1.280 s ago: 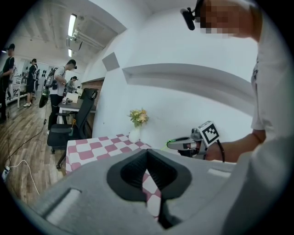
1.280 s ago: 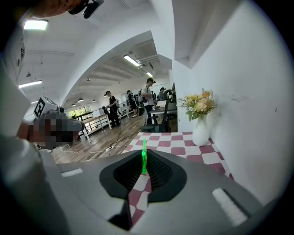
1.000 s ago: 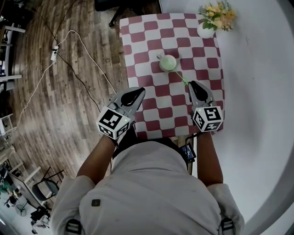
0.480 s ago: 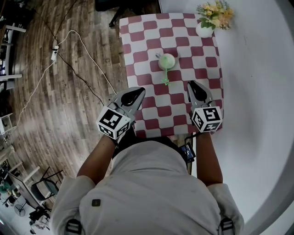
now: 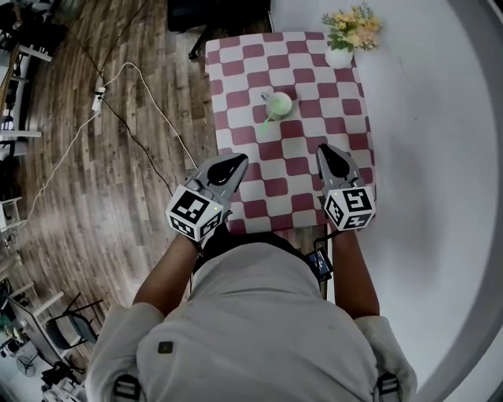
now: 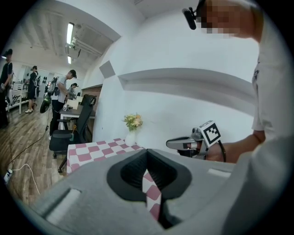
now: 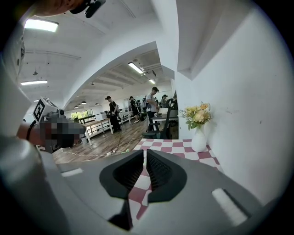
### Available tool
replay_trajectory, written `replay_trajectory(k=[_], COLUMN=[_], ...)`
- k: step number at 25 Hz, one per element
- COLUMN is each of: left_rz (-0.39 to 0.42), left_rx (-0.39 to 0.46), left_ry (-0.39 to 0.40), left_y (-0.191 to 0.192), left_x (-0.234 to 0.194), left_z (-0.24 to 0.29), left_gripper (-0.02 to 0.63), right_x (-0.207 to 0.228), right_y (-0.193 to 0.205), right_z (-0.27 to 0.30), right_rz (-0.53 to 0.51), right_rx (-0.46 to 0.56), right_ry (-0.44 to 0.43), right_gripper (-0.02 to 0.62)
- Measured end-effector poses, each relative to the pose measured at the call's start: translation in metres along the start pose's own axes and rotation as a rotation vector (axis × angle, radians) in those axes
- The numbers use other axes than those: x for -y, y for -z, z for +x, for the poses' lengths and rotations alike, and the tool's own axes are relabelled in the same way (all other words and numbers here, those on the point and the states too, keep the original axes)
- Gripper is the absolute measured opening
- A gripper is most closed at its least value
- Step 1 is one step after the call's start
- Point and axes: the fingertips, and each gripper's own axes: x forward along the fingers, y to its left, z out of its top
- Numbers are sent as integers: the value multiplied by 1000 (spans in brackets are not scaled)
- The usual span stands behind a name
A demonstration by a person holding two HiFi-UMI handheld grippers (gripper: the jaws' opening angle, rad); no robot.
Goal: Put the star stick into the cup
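A pale green cup (image 5: 279,103) stands on the red-and-white checked tablecloth (image 5: 299,169), towards the far middle. The green star stick (image 5: 268,119) sits in the cup and leans out over its near-left rim. My left gripper (image 5: 238,159) hovers at the table's near-left edge, shut with nothing in it. My right gripper (image 5: 324,149) is over the near-right part of the cloth, well short of the cup, also shut and holding nothing. In the left gripper view (image 6: 147,151) and the right gripper view (image 7: 144,152) only cloth shows past the jaws. The cup is hidden in both.
A white vase of yellow flowers (image 5: 340,53) stands at the table's far right corner, against the white wall (image 5: 440,157). A dark office chair (image 5: 212,12) is behind the table. A white cable and power strip (image 5: 97,97) lie on the wooden floor at the left.
A second ago the stick stretched from the cup to my right gripper's tips. It now rests in the cup alone, swung over to lean near-left. The right gripper has drawn back.
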Motion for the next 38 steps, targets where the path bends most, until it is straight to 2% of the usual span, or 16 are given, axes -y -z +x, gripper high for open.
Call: replay_trajectory(k=[7,23,30,38], left_rz=[47,154,189,196], left_rx=[59,176,202,190], left_ry=[-12,-42,-63,-76], left_y=[-18,-60,-69,-64], left_x=[35,103,119,135], left_z=[-16,-60,-70,-80], left_gripper=[3,3,3,3], right_x=[-14,-49,-57,-63], right_y=[-5,-43,-57,-61], right_z=[-37,-113,-127,-135], right_rz=[-28,-114,-139,-126], right_rx=[38,175,220,226], right_ry=[-12,-46,-70,-90], right_gripper=[9,9,9,9])
